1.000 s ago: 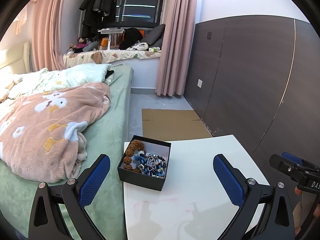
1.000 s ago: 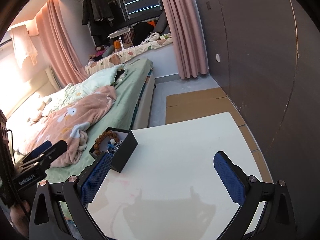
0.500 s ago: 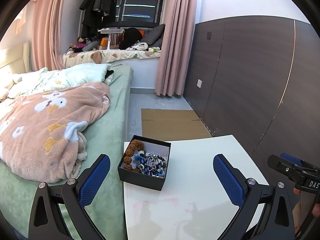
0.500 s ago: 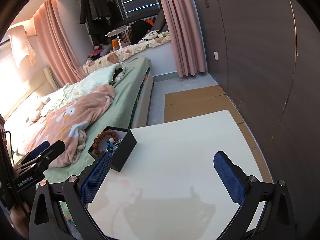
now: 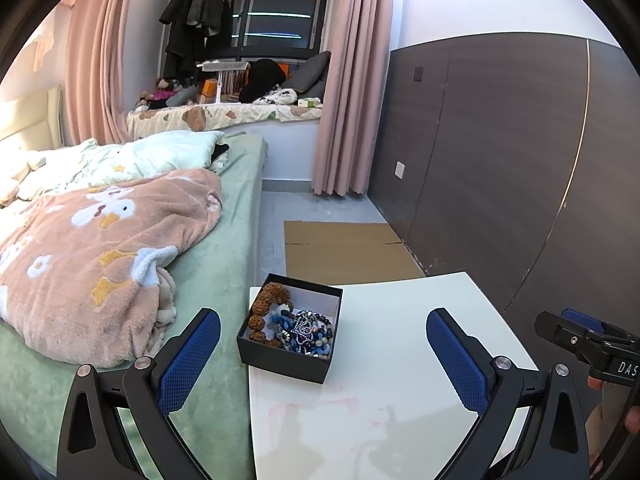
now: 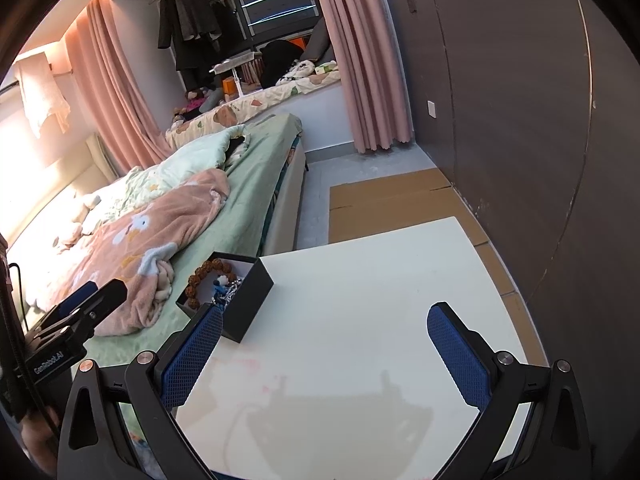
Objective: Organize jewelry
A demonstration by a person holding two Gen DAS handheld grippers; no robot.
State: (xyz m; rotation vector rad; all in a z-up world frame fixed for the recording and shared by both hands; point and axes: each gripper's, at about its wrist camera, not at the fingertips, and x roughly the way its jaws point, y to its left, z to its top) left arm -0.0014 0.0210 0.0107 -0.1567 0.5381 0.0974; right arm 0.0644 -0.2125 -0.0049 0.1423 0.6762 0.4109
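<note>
A small black box (image 5: 289,336) sits at the left far corner of the white table (image 5: 392,360). Inside lie a brown beaded bracelet (image 5: 264,308) and a tangle of blue and silver jewelry (image 5: 304,330). My left gripper (image 5: 323,356) is open, held just short of the box, with nothing between its blue pads. In the right wrist view the same box (image 6: 236,300) stands left of centre. My right gripper (image 6: 325,354) is open over the bare tabletop (image 6: 360,320), empty, its left finger just short of the box.
A bed with a green sheet (image 5: 216,264) and a pink blanket (image 5: 92,256) runs along the table's left side. A dark panelled wall (image 5: 520,160) is on the right. Flat cardboard (image 5: 344,248) lies on the floor beyond the table.
Both views have shifted only slightly. The right gripper has edged a little towards the box. Both grippers stay open and empty.
</note>
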